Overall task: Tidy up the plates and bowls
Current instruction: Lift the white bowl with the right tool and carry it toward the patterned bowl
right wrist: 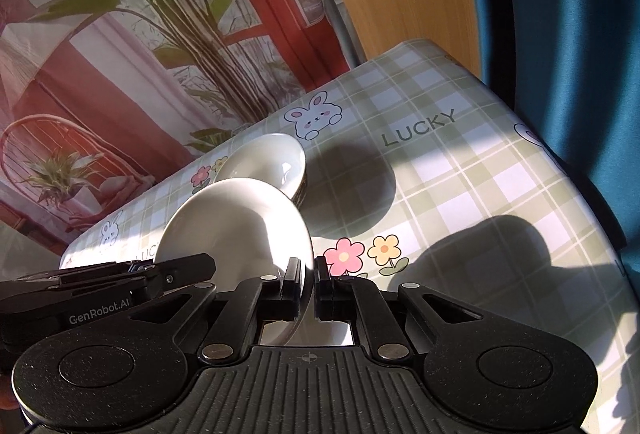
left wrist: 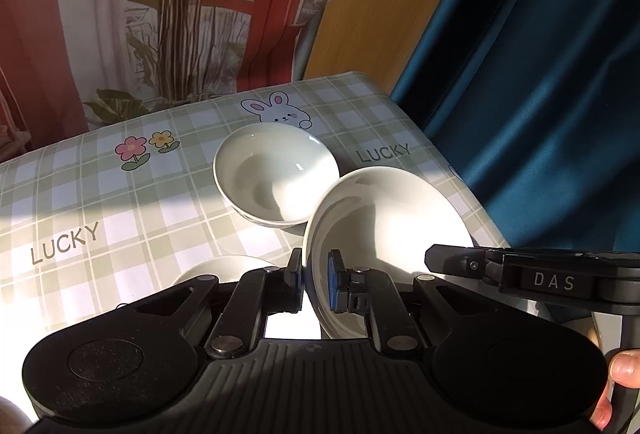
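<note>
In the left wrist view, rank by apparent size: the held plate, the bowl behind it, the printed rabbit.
1. Held plate, though nearness to the camera enlarges it, so its lead over the bowl is unsure.
2. Bowl.
3. Printed rabbit, clearly smallest.

Left tool (left wrist: pixel 315 276) pinched on opposite rim of the same plate (left wrist: pixel 384 218) as right tool (right wrist: pixel 308 280); both angled downward; fingertip (left wrist: pixel 624 368) on left tool's body.

A checked tablecloth (left wrist: pixel 120 202) covers the table, bearing a white bowl (left wrist: pixel 276 174).
</note>
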A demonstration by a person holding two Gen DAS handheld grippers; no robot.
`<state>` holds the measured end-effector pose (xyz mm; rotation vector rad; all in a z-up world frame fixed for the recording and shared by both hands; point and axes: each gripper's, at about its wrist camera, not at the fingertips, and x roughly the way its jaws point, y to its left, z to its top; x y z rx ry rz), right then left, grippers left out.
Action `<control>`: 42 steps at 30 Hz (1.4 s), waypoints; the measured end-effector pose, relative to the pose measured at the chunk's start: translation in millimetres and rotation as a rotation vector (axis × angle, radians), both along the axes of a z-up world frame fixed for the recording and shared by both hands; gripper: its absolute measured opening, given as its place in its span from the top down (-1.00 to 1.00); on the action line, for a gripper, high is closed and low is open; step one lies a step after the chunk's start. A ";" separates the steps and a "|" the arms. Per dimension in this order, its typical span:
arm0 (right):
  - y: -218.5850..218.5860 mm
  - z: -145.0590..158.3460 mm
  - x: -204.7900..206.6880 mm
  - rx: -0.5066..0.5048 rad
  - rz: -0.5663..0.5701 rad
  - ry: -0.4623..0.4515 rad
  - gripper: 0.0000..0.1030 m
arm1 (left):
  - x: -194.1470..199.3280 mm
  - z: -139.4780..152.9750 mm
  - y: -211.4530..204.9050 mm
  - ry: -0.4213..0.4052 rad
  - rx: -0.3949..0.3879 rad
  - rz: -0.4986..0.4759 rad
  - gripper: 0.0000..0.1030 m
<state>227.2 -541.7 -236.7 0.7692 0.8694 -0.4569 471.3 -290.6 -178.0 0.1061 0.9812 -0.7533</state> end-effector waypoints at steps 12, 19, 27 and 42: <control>48.6 -15.5 55.5 0.035 0.089 0.036 0.89 | 21.9 -18.1 63.3 0.050 0.018 0.099 0.76; 58.2 -32.2 65.5 0.035 0.099 0.079 0.89 | 26.7 -37.5 72.1 0.083 0.028 0.101 0.76; 62.3 -41.6 70.1 0.017 0.122 0.114 0.89 | 27.1 -48.3 74.8 0.091 0.029 0.103 0.76; 68.6 -41.9 71.4 -0.037 0.169 0.115 0.88 | 19.7 -45.6 75.9 0.057 0.035 0.105 0.75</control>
